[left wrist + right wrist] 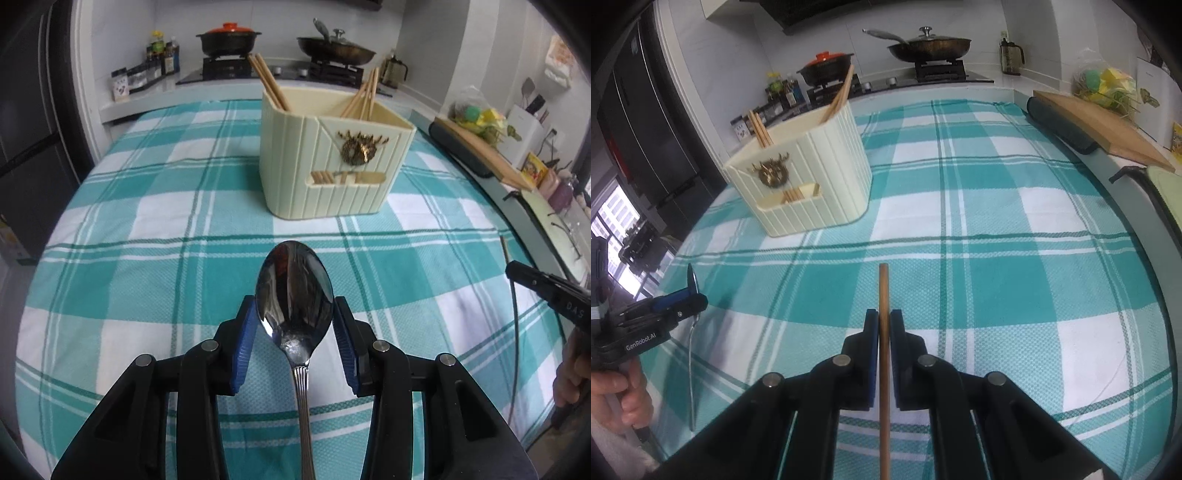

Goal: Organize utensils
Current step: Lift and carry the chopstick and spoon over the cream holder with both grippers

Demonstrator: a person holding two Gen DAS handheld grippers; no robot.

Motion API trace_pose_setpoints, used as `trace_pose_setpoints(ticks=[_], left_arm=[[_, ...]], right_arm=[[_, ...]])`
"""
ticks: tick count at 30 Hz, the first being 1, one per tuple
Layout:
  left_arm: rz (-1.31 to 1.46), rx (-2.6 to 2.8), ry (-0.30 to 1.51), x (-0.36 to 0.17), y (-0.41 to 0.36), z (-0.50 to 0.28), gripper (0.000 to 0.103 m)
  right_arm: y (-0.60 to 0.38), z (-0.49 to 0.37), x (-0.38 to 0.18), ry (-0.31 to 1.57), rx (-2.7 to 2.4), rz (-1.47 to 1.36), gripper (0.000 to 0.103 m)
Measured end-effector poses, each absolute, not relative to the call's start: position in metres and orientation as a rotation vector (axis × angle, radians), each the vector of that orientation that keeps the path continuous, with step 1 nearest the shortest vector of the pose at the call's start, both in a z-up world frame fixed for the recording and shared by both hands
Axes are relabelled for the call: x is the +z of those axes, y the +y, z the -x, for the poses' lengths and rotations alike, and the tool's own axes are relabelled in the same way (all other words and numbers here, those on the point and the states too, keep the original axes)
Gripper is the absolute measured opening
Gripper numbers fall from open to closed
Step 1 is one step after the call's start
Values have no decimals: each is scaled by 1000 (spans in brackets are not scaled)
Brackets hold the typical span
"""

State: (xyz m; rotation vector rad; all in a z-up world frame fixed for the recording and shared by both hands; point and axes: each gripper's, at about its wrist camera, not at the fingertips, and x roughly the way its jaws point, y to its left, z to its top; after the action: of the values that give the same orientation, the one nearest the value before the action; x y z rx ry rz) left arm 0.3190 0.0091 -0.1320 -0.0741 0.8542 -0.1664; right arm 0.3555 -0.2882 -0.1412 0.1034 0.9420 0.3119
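Nearest, the left gripper (pixel 294 314) pinches a steel spoon (pixel 294 295) by the edges of its bowl, and the right gripper (pixel 884 325) is pressed onto a single wooden chopstick (pixel 884 332), both held over the checked cloth on the bench (pixel 147 258). Farther back, the cream utensil holder (pixel 328 162) already contains several chopsticks (pixel 360 98), so by my reading these two pieces are what remains to be put in.

front: bare teal-and-white checked tablecloth (pixel 147 229) up to the cream ribbed plastic utensil holder (pixel 325 166)
holder top: wooden chopsticks (pixel 362 99) lean out both ends; middle open
right: wooden cutting board (pixel 1108 129) along table edge
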Motion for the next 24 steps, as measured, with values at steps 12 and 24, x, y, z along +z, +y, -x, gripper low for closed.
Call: trace_pose_setpoints(ticks=[12, 24], left_arm=[[92, -166, 691, -72, 27, -262, 41], [111, -159, 628, -41, 35, -248, 41]], right_arm=[[-286, -280, -49, 677, 359, -89, 6], [-271, -245, -11, 513, 383, -28, 6]])
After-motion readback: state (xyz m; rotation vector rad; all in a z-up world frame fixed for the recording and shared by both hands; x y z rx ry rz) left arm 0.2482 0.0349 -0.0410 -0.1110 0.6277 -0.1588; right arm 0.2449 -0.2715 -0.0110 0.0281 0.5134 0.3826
